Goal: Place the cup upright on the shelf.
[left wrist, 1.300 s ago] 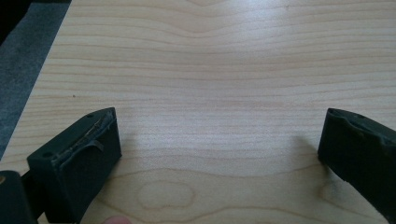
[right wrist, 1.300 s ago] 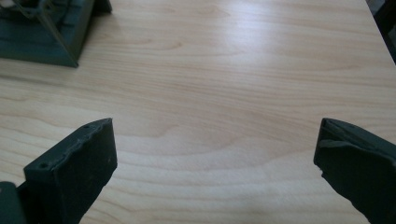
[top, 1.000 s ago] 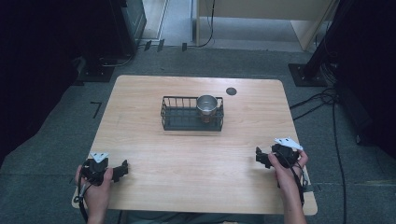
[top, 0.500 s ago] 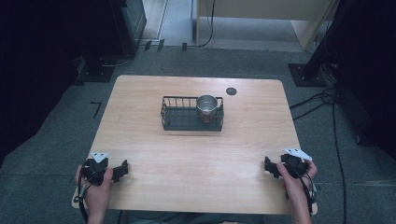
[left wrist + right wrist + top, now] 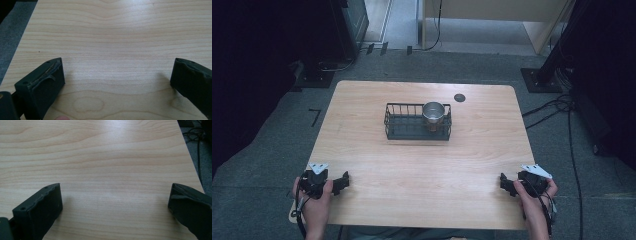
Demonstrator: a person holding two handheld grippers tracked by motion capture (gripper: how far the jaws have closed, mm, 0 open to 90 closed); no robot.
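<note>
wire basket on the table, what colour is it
Black: the rectangular wire basket shows best in the high view.

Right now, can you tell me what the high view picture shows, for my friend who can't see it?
A black wire basket sits in the middle of a wooden table, with a shiny metal cup standing in its right end. At the near edge, a person's hands hold the left tongs and right tongs far apart, both empty. A small dark disc lies behind the basket.
</note>
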